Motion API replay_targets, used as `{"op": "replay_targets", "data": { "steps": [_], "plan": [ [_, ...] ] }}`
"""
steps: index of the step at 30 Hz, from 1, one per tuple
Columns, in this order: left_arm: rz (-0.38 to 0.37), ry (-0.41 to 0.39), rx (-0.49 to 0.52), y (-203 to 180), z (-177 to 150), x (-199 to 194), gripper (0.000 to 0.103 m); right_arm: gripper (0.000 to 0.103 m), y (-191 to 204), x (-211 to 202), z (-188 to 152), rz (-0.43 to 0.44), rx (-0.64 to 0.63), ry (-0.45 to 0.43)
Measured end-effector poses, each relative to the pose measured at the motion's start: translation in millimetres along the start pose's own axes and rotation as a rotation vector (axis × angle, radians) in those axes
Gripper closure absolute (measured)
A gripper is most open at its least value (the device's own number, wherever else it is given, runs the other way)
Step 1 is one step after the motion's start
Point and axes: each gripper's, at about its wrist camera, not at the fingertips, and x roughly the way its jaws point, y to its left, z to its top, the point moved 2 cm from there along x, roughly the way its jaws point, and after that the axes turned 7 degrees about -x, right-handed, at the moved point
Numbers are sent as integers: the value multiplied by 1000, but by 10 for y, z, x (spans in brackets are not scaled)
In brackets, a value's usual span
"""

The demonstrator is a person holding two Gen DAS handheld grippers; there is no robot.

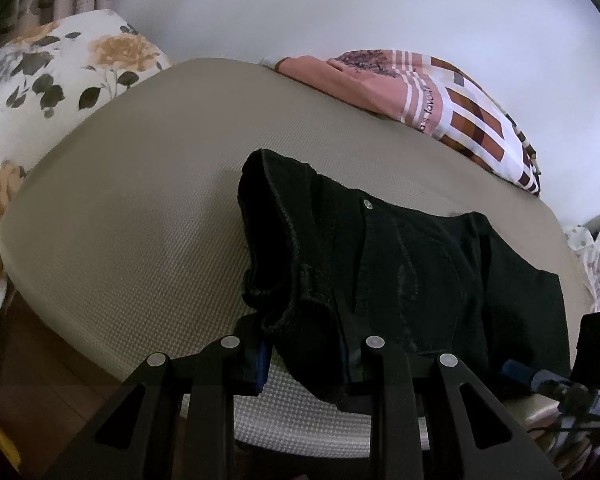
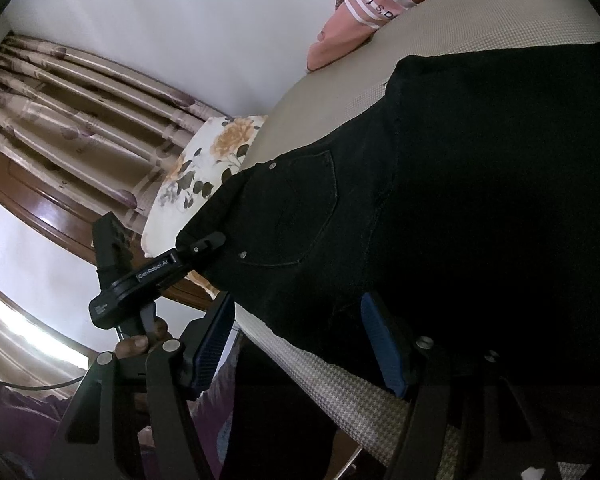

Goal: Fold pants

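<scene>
Black pants [image 1: 400, 264] lie on a beige mattress [image 1: 140, 200], waistband end toward me. My left gripper [image 1: 304, 354] has its blue-padded fingers on either side of the waistband edge; in the right wrist view its fingertip [image 2: 204, 244] is clamped on the waistband corner of the pants [image 2: 440, 200]. My right gripper [image 2: 296, 344] is wide open, blue pads [image 2: 380, 344] on either side of the pants' near edge at the mattress edge [image 2: 340, 384], not closed on it. The right gripper's body shows at the left view's right edge [image 1: 592, 344].
A floral pillow [image 1: 60, 76] lies at the far left of the bed. A pink and brown patterned blanket [image 1: 440, 96] lies at the far right. Curtains [image 2: 80, 112] and a wooden door frame [image 2: 40, 208] stand beyond. Dark wooden floor [image 1: 40, 380] lies below.
</scene>
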Motion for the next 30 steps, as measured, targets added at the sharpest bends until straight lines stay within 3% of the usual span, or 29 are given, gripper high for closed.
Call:
{"op": "replay_targets", "data": {
  "steps": [6,15,23,30],
  "plan": [
    [-22,-14,14,-88,24,-93,77,40,-14,16,15,3,-1,2],
    [-122,-53,67,-473,128,-372,77,40,-65,-139,68,49,46,-56],
    [-254,-74,185,-1220,184,-632,77,35,-134,-768,205,19,17,-113],
    [-396,-58,323,-2174,105,-683,77,33,-519,-1330,113,-23,90,-199]
  ]
}}
